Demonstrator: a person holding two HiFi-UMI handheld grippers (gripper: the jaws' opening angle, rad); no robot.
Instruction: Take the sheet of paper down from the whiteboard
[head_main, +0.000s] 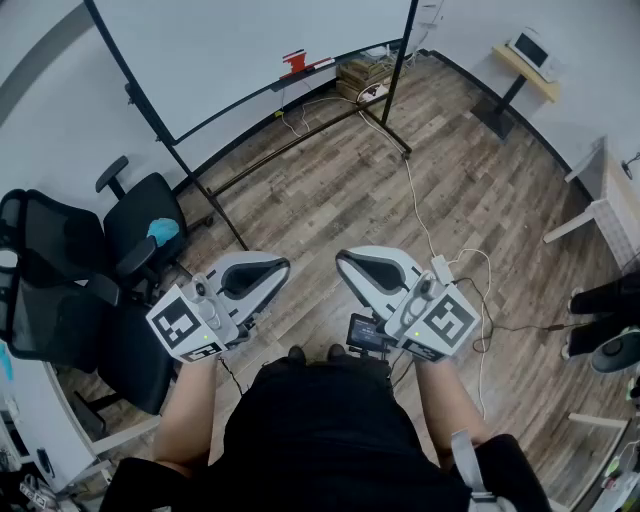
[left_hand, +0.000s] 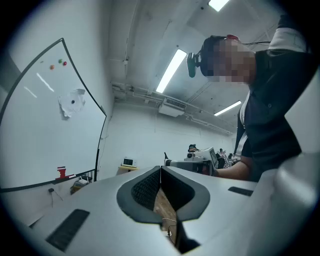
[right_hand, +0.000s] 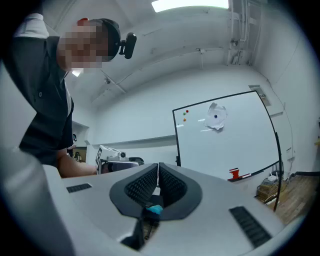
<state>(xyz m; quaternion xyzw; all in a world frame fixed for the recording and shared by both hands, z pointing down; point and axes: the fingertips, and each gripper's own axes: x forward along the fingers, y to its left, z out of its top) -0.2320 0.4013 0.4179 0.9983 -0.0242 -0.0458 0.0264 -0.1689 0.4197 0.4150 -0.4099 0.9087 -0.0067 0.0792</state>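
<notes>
A crumpled white sheet of paper (left_hand: 71, 103) hangs high on the whiteboard (left_hand: 35, 140), pinned by a dark magnet; the right gripper view shows the paper (right_hand: 216, 117) on the whiteboard (right_hand: 235, 145) too. In the head view only the whiteboard's (head_main: 250, 50) lower part shows and the paper is out of frame. My left gripper (head_main: 277, 266) and right gripper (head_main: 347, 260) are held side by side at waist height, well back from the board. Both are shut with nothing between their jaws. The left gripper (left_hand: 160, 170) and right gripper (right_hand: 158, 166) tips meet in their own views.
Black office chairs (head_main: 90, 270) stand at the left. A red eraser (head_main: 294, 62) lies on the board's tray. The board's stand legs (head_main: 300, 145), boxes (head_main: 362, 74) and cables (head_main: 440, 250) lie on the wooden floor. A small table with a device (head_main: 530, 55) stands at the far right.
</notes>
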